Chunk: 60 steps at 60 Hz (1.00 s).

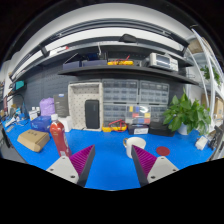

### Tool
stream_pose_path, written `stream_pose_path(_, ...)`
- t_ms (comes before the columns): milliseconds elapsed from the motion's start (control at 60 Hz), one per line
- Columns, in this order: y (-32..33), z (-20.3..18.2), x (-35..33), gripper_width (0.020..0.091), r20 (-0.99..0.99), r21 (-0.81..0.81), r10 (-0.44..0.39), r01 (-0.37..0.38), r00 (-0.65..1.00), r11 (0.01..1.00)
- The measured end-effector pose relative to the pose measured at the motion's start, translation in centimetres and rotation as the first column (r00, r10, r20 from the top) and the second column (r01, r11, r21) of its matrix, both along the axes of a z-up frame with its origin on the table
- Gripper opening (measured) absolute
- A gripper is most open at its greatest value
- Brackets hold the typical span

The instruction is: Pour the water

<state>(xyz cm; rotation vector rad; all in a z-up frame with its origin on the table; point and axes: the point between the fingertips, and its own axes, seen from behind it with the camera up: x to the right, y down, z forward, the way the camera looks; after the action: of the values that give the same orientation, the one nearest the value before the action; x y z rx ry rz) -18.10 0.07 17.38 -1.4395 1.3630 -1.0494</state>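
Cup: a small white cup (133, 145) sits on the blue tabletop (110, 170), just ahead of the right finger and a little inside it. It looks like the vessel this pour turns on, though from here I can't tell whether it's meant to give or to take the water.

Gripper: the gripper (111, 162) is held wide open above the table with nothing in it; there is bare blue between the two magenta pads (82, 158).

Red bottle: a red, bottle-like thing (57, 131) stands ahead of the left finger, well apart from the cup. It may be the other half of the job, but I can't make out what it is.

How the cup should handle: I'd judge it light and stiff, probably smooth-walled, so a bit slippery under the pads. If there's water in it, it'll be touchy about tilt and quick to slop.

Where to grab: across the side wall, about mid-height, one pad on each side, keeping it upright. A pinch at the rim would likely let it swing.

Red disc: a flat red round piece (163, 150) lies on the table just beyond the right finger, to the cup's right. It's worth steering clear of on the way in.

Around the room: a leafy potted plant (185, 113) stands at the far right, a grey drawer cabinet (138, 100) backs the table, and a tan box (33, 140) rests off to the left.

Risk: with the cup this near the right finger, a careless approach could nudge it over before the pads meet it.
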Motion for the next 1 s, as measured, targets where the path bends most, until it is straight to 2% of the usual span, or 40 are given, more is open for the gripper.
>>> stream_pose_path(117, 3.7, -2.1, 0.3, 0.0737, -0.036, 0.003, 0.053, -0.053, 0.998, 0.999)
stream_pose_path(317, 13.6, -5.7, 0.7, 0.0740, -0.081, 0.046, 0.196, -0.193, 0.977, 0.980)
stream_pose_path(450, 19.1, -6.9, 2.4, 0.0746, -0.089, 0.049, 0.265, -0.262, 0.960, 0.964)
stream_pose_path(717, 24.4, -7.1, 9.1, 0.0738, -0.057, 0.067, 0.257, -0.254, 0.965, 0.965)
stream_pose_path(833, 25.4, -7.7, 11.9, 0.0732, -0.052, 0.062, 0.230, -0.227, 0.972, 0.972)
stream_pose_path(900, 25.7, -8.4, 13.2, 0.0659, -0.051, 0.065, 0.207, -0.204, 0.977, 0.977)
stream_pose_path(933, 25.7, -8.7, 13.8, 0.0565, -0.048, 0.063, 0.195, -0.192, 0.980, 0.979)
stream_pose_path(967, 25.2, -9.0, 14.3, 0.0506, -0.039, 0.049, 0.169, -0.167, 0.985, 0.985)
stream_pose_path(983, 25.1, -9.1, 14.5, 0.0443, -0.036, 0.044, 0.160, -0.158, 0.986, 0.986)
stream_pose_path(1000, 25.2, -9.0, 14.5, 0.0440, -0.025, 0.047, 0.159, -0.158, 0.987, 0.986)
